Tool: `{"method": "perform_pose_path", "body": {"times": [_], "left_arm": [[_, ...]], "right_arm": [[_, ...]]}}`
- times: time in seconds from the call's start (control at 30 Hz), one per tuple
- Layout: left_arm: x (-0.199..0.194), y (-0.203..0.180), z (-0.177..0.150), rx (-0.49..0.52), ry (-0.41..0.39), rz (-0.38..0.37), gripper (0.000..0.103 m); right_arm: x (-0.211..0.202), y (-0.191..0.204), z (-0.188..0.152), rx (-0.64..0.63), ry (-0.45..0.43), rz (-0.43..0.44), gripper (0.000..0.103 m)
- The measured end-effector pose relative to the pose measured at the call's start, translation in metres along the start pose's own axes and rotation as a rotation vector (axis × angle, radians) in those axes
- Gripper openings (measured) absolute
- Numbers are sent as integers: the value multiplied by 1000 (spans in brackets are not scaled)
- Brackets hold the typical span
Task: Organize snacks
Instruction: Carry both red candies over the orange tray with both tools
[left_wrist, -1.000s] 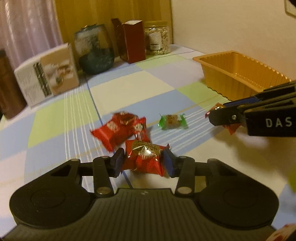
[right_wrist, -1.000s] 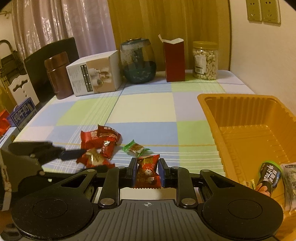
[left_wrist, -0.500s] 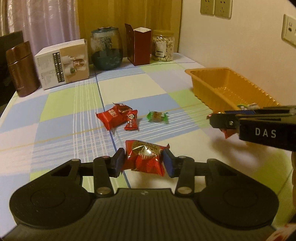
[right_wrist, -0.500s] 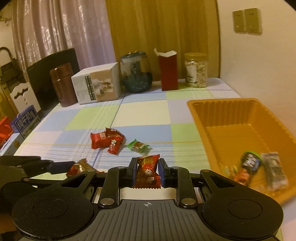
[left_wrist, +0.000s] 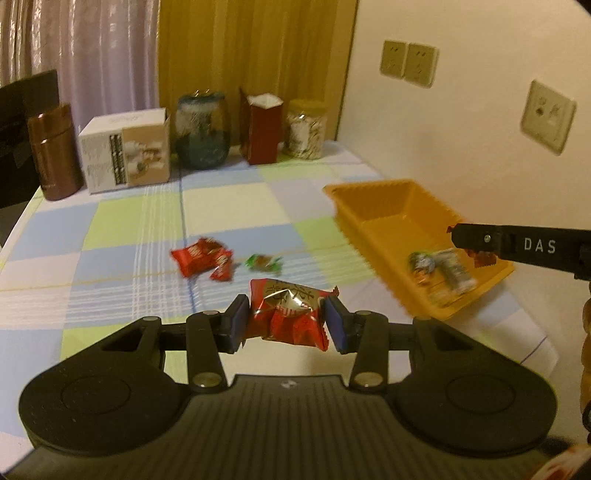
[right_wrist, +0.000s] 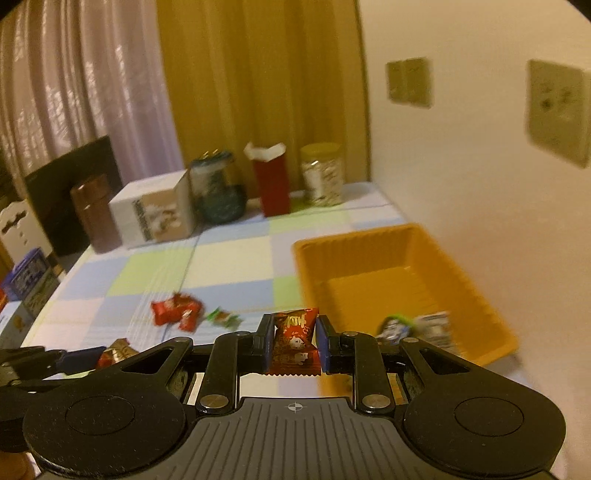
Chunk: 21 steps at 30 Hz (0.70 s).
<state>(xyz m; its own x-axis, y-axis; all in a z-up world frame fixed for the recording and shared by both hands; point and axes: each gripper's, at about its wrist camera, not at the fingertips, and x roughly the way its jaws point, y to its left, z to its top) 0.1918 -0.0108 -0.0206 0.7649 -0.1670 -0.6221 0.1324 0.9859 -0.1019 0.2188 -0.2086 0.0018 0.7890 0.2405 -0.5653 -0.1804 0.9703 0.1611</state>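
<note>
My left gripper (left_wrist: 287, 322) is shut on a red and gold snack packet (left_wrist: 290, 315), held above the checked tablecloth. My right gripper (right_wrist: 294, 347) is shut on a small red snack packet (right_wrist: 294, 345), just left of the orange tray (right_wrist: 480, 295). In the left wrist view the right gripper (left_wrist: 465, 240) hangs over the near end of the orange tray (left_wrist: 369, 192). Two snacks (left_wrist: 439, 267) lie in the tray. Two red packets (left_wrist: 201, 256) and a green candy (left_wrist: 264, 262) lie on the cloth.
At the table's far edge stand a brown canister (left_wrist: 55, 151), a white box (left_wrist: 125, 151), a dark glass jar (left_wrist: 201, 136), a red carton (left_wrist: 260, 129) and a nut jar (left_wrist: 306, 129). The wall with sockets (left_wrist: 408, 62) runs along the right.
Both grippers have risen and moved right with their packets. The right gripper now hangs over the tray's near end; the loose snacks look farther away.
</note>
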Motion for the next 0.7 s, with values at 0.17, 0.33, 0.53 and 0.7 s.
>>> {"method": "perform_pose_path", "body": {"times": [0.17, 0.33, 0.53, 0.7], "left_arm": [[-10, -24, 14, 8, -14, -27, 41], [-11, -47, 26, 29, -16, -59, 41], [-2, -71, 36, 59, -14, -96, 41], [6, -85, 44, 76, -9, -119, 41]], "right_arm": [[-27, -22, 5, 6, -23, -53, 24], [-42, -47, 4, 26, -22, -94, 24], [-50, -73, 5, 56, -21, -132, 24], [-51, -87, 7, 68, -22, -154, 24]]}}
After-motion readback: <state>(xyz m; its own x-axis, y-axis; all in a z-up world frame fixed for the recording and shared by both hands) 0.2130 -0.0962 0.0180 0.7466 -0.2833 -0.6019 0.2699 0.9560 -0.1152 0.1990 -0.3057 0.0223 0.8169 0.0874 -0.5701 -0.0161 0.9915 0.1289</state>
